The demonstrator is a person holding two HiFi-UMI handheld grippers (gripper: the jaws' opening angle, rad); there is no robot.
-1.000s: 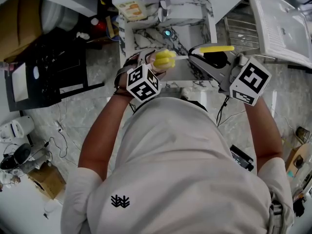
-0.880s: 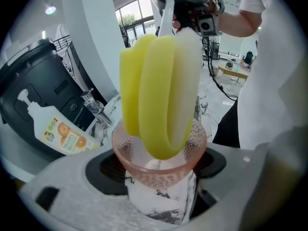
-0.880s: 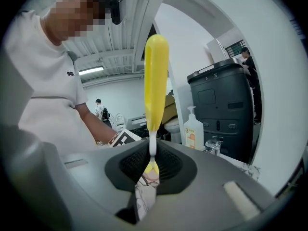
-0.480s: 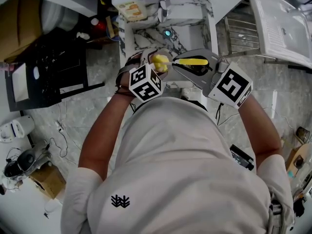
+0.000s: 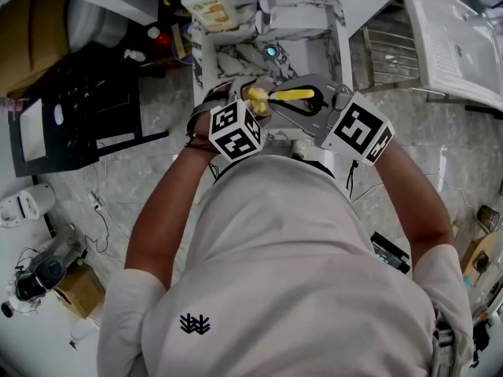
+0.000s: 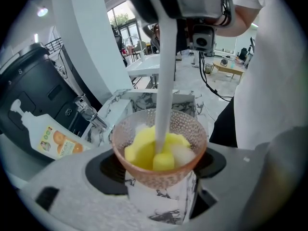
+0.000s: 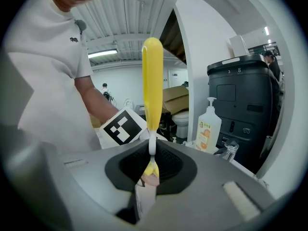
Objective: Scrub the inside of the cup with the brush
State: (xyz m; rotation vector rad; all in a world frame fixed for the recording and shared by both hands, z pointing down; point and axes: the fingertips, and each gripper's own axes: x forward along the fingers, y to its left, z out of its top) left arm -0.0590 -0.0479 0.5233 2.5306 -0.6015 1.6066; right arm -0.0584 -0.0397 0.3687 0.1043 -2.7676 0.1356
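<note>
Here's the left gripper (image 6: 159,168), jaws spread wide and clamped on either side of the cup (image 6: 187,129), a pinkish, see-through tumbler with a bumpy wall. It hangs over the near part of the marble sink (image 5: 201,53), just in front of the person's chest, with its mouth turned up towards that gripper's camera.

Over to the right gripper (image 7: 151,165): its jaws are closed on the brush (image 7: 151,81), pinching it where the yellow handle meets the thin white shaft. In the right gripper view the handle stands straight up out of the jaws. In the head view it lies across that gripper, pointing to the right, away from the cup.

And the brush is in! The white shaft (image 6: 166,76) runs down from the top of the left gripper view and straight into the cup's mouth. The yellow sponge head (image 6: 142,150) fills most of the inside and sits against the wall, with a pale patch beside it on the right that I can't make out.

At the far end of the sink stands the faucet (image 5: 266,8). A soap bottle (image 5: 208,2) with an orange label sits just to its left.
</note>
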